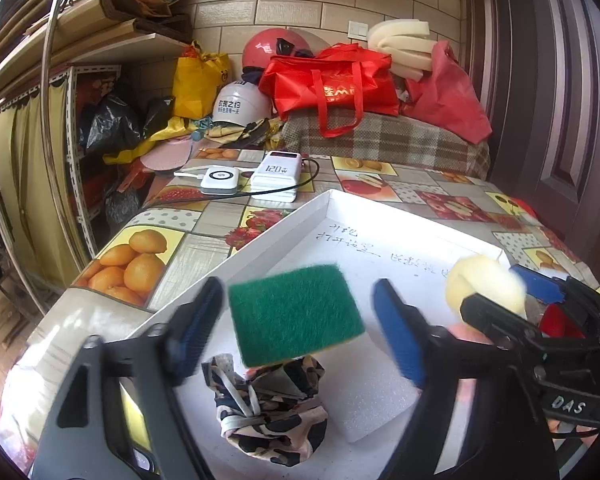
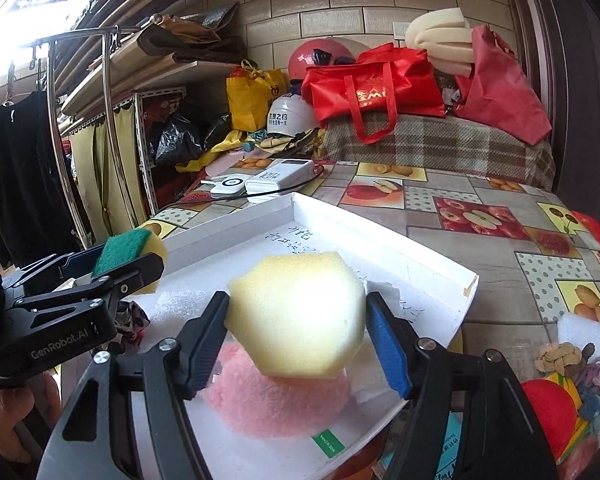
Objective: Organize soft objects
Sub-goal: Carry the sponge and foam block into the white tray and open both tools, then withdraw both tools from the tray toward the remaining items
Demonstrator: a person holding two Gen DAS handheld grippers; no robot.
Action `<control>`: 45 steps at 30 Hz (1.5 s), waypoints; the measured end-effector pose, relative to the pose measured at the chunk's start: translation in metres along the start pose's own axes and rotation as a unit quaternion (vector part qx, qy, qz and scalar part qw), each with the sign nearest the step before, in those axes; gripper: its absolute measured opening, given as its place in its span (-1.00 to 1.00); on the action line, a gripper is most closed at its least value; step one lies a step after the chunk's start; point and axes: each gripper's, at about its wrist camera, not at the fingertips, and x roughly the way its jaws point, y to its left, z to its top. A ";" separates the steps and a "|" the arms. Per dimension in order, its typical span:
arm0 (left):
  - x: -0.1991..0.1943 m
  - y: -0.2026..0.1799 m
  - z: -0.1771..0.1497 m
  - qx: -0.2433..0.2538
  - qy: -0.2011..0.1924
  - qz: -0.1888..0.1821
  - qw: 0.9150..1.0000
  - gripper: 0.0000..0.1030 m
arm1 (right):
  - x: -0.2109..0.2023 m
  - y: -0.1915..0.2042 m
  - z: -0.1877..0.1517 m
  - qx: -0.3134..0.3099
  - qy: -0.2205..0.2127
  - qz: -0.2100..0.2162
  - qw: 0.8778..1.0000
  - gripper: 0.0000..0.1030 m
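Observation:
A green scouring sponge (image 1: 296, 312) with a yellow underside hangs between the blue pads of my left gripper (image 1: 296, 292). A gap shows on each side, so the gripper is open. Below it in the white tray (image 1: 328, 200) lie a camouflage cloth bundle (image 1: 268, 408) and a white foam block (image 1: 372, 392). My right gripper (image 2: 296, 300) stands open around a pale yellow sponge (image 2: 296, 312). That sponge sits on a pink sponge (image 2: 268, 396) in the tray (image 2: 380, 220). The two grippers are side by side over the tray's near end.
Two white power banks (image 1: 276, 176) with cables lie beyond the tray on the fruit-patterned tablecloth. Red bags (image 1: 332, 80), helmets and foam pile up at the back. Right of the tray sit a red ball (image 2: 548, 412), knotted cords (image 2: 560, 356) and a white foam piece (image 2: 584, 332).

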 end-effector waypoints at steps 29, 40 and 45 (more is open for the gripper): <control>-0.036 -0.020 -0.007 0.038 -0.090 0.041 0.994 0.71 | -0.033 0.018 -0.006 -0.052 -0.085 -0.009 0.995 0.70; -0.052 -0.032 -0.015 0.037 -0.096 0.037 0.994 0.72 | -0.055 0.014 -0.018 -0.056 -0.082 -0.002 0.995 0.70; -0.069 -0.040 -0.020 0.018 -0.116 0.020 0.993 0.72 | -0.068 0.016 -0.027 -0.071 -0.074 0.020 0.995 0.70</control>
